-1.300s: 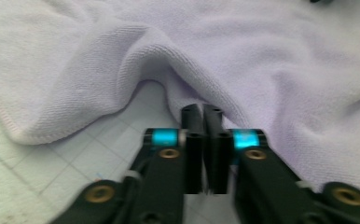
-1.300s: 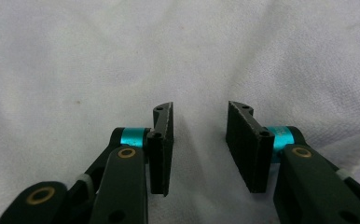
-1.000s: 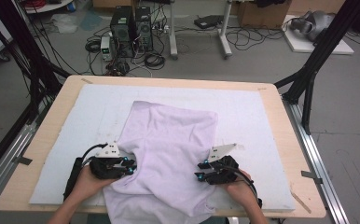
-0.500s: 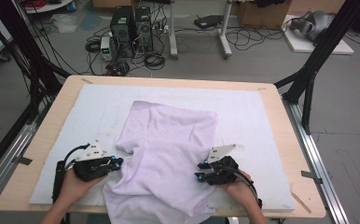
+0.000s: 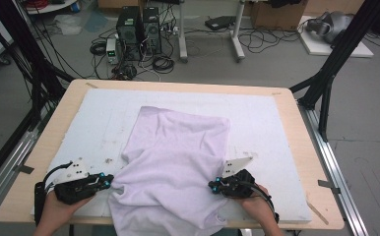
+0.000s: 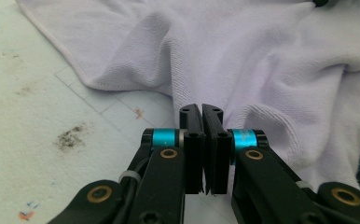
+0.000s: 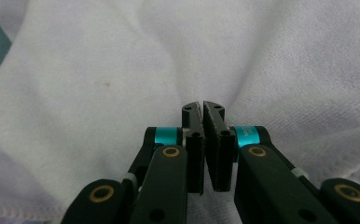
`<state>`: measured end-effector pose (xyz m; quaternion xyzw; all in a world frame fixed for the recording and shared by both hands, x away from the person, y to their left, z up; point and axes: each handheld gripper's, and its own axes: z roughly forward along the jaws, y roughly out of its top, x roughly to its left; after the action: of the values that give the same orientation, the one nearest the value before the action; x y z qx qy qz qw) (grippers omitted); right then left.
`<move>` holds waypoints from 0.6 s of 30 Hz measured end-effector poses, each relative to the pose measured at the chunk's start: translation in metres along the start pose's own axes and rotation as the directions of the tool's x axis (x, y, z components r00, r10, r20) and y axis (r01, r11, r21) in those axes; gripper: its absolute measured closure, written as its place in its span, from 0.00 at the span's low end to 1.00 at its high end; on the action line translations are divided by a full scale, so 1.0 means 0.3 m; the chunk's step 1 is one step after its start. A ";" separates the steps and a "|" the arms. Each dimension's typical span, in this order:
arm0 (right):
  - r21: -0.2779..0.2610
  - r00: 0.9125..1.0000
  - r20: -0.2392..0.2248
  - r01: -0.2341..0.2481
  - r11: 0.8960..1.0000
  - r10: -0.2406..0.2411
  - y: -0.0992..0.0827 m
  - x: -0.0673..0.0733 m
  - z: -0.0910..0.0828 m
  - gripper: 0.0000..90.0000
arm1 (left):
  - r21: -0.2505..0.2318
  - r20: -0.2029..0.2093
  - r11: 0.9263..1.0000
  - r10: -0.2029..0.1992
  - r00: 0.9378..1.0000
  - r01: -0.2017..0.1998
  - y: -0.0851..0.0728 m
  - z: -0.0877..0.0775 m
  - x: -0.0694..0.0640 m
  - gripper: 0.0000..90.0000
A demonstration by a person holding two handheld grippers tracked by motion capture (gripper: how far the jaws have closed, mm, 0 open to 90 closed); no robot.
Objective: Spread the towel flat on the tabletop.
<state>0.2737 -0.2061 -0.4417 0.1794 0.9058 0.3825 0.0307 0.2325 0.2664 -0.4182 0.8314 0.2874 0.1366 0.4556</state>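
Beyond the wooden desk (image 5: 296,147) with its white mat (image 5: 271,123), grey floor (image 5: 276,64) carries tangled cables (image 5: 163,61), two black computer towers (image 5: 139,27) and cardboard boxes (image 5: 276,12).

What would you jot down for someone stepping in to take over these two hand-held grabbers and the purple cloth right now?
Left gripper: jaws shut, at the left edge of the lilac towel; whether a fold is pinched cannot be told.
Right gripper: jaws have just closed at the towel's right side; in its own view they point into the cloth, and a pinch is not certain.
Towel: crumpled on the white mat, far part flat, near edge hanging over the table's front.
Done: both grippers brought to opposite sides.
Left, probably: confirm both grips, lift, spread it flat or fold it.
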 end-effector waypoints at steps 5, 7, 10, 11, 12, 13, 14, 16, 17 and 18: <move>-0.018 0.990 -0.142 0.021 1.000 -0.023 0.002 0.032 -0.046 0.98 | -0.009 0.031 1.000 0.001 1.000 -0.001 0.020 0.003 0.008 0.91; -0.069 0.982 -0.184 0.034 0.997 -0.046 0.011 0.051 -0.084 0.96 | -0.011 0.032 1.000 -0.018 0.999 0.018 0.034 0.021 0.020 0.82; -0.121 0.992 -0.121 0.022 0.992 -0.037 0.031 0.042 -0.129 0.79 | -0.006 0.037 1.000 -0.024 0.999 0.025 0.055 0.076 0.044 0.75; -0.123 0.997 -0.074 0.019 0.992 -0.028 0.036 0.028 -0.134 0.77 | -0.006 0.036 1.000 -0.024 0.999 0.024 0.061 0.098 0.052 0.73; -0.118 0.999 -0.051 0.006 0.993 -0.013 0.040 0.010 -0.132 0.74 | 0.006 0.039 1.000 -0.030 0.999 0.030 0.066 0.122 0.059 0.73; -0.110 1.000 -0.027 0.001 0.994 -0.005 0.043 -0.008 -0.123 0.69 | 0.019 0.045 0.999 -0.033 0.998 0.032 0.070 0.147 0.065 0.72; -0.099 1.000 0.005 -0.014 0.995 0.015 0.043 -0.024 -0.107 0.67 | 0.046 0.048 0.999 -0.026 0.998 0.024 0.073 0.179 0.068 0.72; -0.043 0.999 0.034 -0.030 0.999 0.031 0.039 -0.054 -0.066 0.67 | 0.104 0.066 0.994 -0.021 0.998 0.014 0.070 0.221 0.072 0.74; -0.009 0.999 0.043 -0.030 0.999 0.031 0.037 -0.059 -0.044 0.68 | 0.133 0.077 0.991 -0.010 0.997 0.000 0.066 0.238 0.073 0.77; 0.024 0.998 0.050 -0.023 0.999 0.022 0.035 -0.059 -0.023 0.71 | 0.133 0.093 0.991 -0.009 0.996 -0.003 0.062 0.247 0.069 0.81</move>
<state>0.2921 -0.2102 -0.4308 0.1996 0.9073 0.3672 0.0467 0.2919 0.2207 -0.4438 0.8649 0.2754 0.0772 0.4124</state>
